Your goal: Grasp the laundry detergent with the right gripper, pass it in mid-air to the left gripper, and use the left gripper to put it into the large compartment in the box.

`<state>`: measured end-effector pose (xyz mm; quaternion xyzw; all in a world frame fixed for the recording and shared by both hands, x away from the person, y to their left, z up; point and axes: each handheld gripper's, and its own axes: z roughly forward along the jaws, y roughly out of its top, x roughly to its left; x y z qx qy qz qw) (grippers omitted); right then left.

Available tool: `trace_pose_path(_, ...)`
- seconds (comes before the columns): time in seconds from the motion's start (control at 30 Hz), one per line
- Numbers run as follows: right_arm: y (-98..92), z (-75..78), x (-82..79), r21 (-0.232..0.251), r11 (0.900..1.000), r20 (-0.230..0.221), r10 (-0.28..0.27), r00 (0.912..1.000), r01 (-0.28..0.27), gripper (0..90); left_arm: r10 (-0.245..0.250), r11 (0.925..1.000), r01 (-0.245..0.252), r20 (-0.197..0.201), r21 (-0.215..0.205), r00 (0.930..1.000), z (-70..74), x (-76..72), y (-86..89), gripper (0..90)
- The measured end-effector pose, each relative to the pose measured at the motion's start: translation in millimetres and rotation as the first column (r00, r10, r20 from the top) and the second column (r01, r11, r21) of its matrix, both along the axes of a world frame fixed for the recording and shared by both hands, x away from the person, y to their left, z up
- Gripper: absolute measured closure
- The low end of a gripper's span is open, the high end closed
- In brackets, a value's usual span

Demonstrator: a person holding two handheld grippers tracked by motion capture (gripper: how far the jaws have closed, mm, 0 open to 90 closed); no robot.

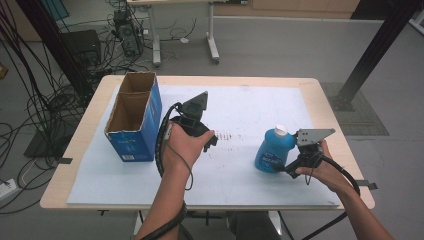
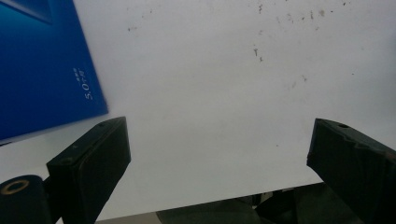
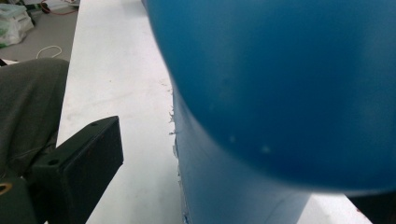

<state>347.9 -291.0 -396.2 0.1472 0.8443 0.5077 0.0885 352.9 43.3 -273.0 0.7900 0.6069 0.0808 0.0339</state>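
Standing blue bottle [image 1: 273,149] between right tool [image 1: 289,167] jaws, grip uncertain, left tool [image 2: 219,168] spread apart, blue carton [image 1: 134,116] just left of it

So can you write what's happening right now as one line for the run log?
right gripper: at blue bottle, jaws around it, grip unclear | left gripper: open, nothing held, over white mat | blue cardboard box: open top, left side
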Motion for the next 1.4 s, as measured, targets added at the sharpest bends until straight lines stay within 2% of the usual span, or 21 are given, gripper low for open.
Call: trace_pose_path(1.4,4.1,-4.2,0.7,0.008,1.000,0.009,0.005,0.9999,-0.005,1.7,-0.007,0.9999,0.007,0.007,0.009,1.0000,4.5,0.7,-1.0,6.2)
